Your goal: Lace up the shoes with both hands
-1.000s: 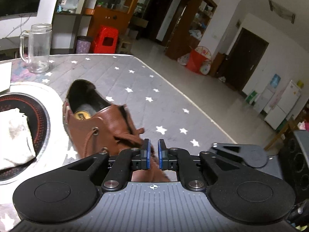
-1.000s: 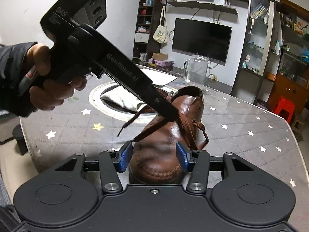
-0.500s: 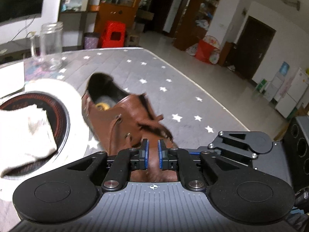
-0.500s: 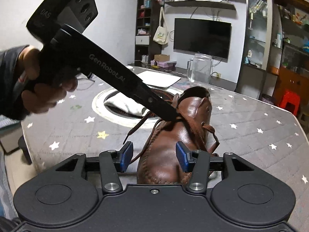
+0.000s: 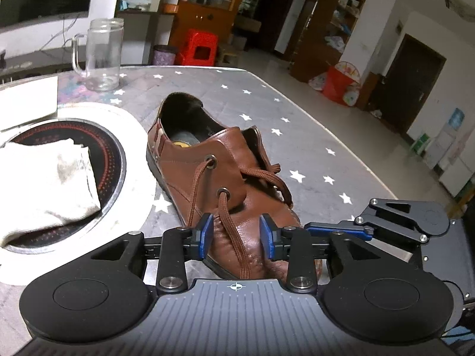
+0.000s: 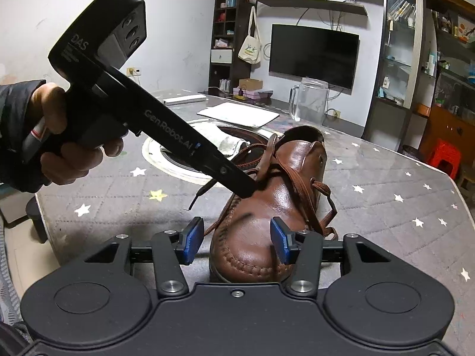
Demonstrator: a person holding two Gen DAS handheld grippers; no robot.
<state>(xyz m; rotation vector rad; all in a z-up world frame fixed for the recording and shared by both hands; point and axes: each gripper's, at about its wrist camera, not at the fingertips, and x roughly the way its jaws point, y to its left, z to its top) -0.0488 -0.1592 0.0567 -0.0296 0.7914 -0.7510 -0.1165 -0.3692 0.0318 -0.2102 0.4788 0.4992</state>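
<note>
The tabletop [image 5: 297,136] is covered in a grey quilted cloth printed with white stars, one yellow star among them in the right wrist view. Set into it at nine o'clock in the left wrist view is a round black cooktop [image 5: 109,160] with a white surround, and a crumpled white cloth [image 5: 44,184] lies on it. Beyond, toward eleven o'clock, stands an empty glass mug [image 5: 102,55] with a handle, beside a flat white sheet [image 5: 28,98]. The room around holds a wall-mounted television [image 6: 313,55], dark shelving, wooden cabinets and a red plastic stool [image 5: 200,47] on a pale tiled floor.

The brown leather shoe [image 5: 213,184] sits on the tabletop just right of the cooktop. In the left wrist view its long axis runs from the heel opening at twelve o'clock down to the toe at six o'clock, so the toe points at that camera, a little to the right. In the right wrist view the toe likewise faces the camera and the heel points away to twelve o'clock.

A brown lace [image 5: 228,225] passes through two eyelets on the shoe's side and trails down over the vamp; other loose stretches drape across the tongue and off both sides.

The left gripper [image 5: 236,235] has its blue-padded fingers spread apart with the lace lying between them, untouched as far as I can tell. The right gripper [image 6: 236,240] is also released, its fingers straddling the toe cap without pinching it. A hand [image 6: 59,139] in a dark sleeve grips the left tool's handle at nine o'clock.
</note>
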